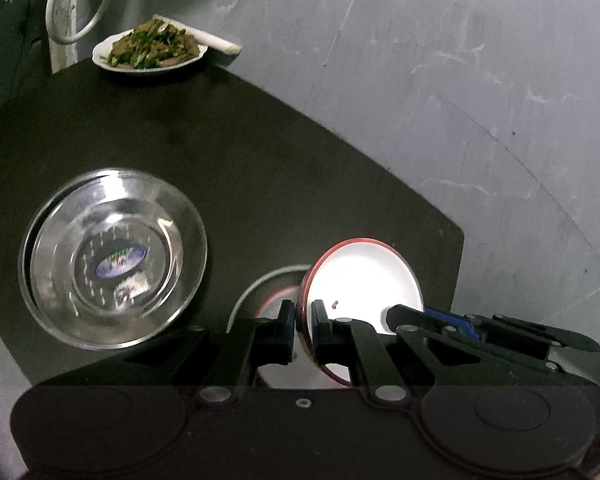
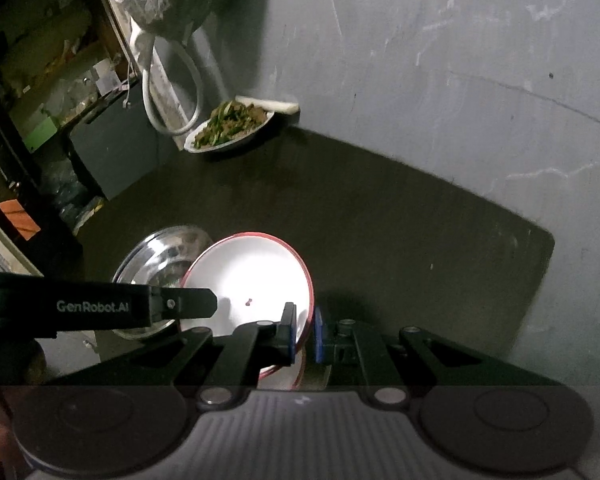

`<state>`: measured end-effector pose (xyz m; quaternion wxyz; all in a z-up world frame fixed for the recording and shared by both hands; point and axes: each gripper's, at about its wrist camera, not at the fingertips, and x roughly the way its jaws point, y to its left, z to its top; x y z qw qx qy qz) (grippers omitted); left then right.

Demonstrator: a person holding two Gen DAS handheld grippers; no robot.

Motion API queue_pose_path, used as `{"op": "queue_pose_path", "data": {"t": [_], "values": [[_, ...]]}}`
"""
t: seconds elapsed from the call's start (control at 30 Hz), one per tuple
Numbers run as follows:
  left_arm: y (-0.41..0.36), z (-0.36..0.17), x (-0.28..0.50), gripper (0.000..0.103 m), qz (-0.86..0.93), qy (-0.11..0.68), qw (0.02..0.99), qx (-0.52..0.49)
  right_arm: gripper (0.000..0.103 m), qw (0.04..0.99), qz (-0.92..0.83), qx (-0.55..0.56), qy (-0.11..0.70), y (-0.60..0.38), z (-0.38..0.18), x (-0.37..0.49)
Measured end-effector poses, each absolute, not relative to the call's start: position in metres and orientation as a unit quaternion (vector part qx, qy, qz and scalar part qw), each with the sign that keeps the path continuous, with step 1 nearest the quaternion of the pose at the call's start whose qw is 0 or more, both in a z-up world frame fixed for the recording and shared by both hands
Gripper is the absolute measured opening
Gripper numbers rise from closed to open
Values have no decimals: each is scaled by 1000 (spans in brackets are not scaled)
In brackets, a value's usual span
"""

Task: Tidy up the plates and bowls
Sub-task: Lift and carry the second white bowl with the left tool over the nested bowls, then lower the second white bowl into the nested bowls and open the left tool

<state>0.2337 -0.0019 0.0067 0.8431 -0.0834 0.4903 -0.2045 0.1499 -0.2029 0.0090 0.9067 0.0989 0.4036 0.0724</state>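
Note:
A white plate with a red rim (image 1: 364, 276) (image 2: 252, 276) is held tilted over the dark table (image 1: 260, 160) by both grippers. My left gripper (image 1: 302, 312) is shut on its left rim, one blue pad on each side. My right gripper (image 2: 304, 316) is shut on the opposite rim. The right gripper's fingers (image 1: 408, 314) show across the plate in the left wrist view, and the left gripper's finger (image 2: 204, 302) in the right wrist view. A small dark crumb lies on the plate. Under the plate, another dish's grey rim (image 1: 260, 280) shows in part.
A shiny steel bowl (image 1: 112, 256) (image 2: 156, 268) stands on the table to the left of the plate. A white plate of cooked greens (image 1: 152, 50) (image 2: 230, 128) sits at the table's far corner by the grey wall. Cluttered shelves (image 2: 40, 60) lie to the left.

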Motion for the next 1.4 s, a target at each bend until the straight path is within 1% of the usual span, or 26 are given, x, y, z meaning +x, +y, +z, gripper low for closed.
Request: {"op": "queue_pose_path", "data": {"t": [0.5, 1.4], "values": [[11, -5, 228, 8, -179, 509, 839, -76, 10, 890, 99, 98, 434, -190, -5, 146], [4, -16, 238, 9, -174, 531, 827, -61, 11, 875, 109, 101, 461, -192, -16, 163]]}}
